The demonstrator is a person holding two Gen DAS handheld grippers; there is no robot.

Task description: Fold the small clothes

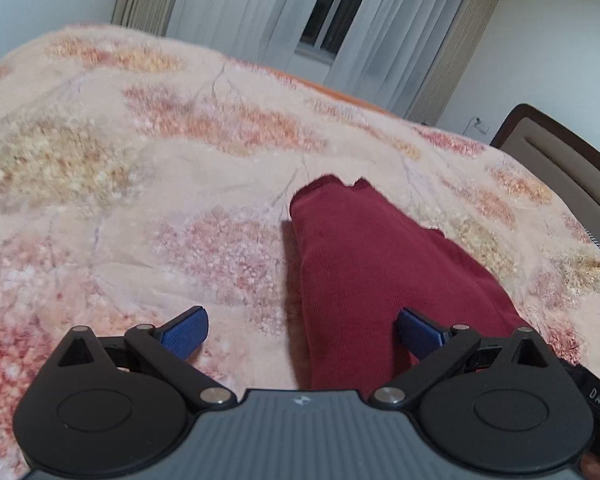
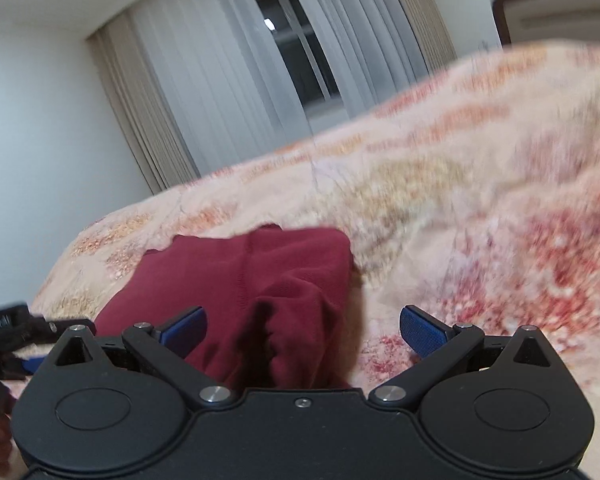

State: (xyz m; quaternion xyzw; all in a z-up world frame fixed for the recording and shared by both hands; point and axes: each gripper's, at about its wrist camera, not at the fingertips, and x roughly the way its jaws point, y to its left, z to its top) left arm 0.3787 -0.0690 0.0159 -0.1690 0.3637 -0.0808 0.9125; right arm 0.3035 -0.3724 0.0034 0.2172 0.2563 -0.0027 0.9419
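Both my grippers, left (image 1: 301, 330) and right (image 2: 303, 330), spread wide, holding nothing; maroon garment (image 1: 363, 264) lies on bedspread (image 1: 140, 184), long axis running straight away, near end between right's fingers.

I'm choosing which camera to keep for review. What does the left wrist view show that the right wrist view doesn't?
Only the left wrist view shows the garment's long straight folded edge on its left side. Only the right wrist view shows a rumpled fold with a dark crease at the near end, plus part of the other gripper at its left edge. Both show the dark red garment lying on the floral blanket, a curtained window, and open gripper fingers, left gripper and right gripper.
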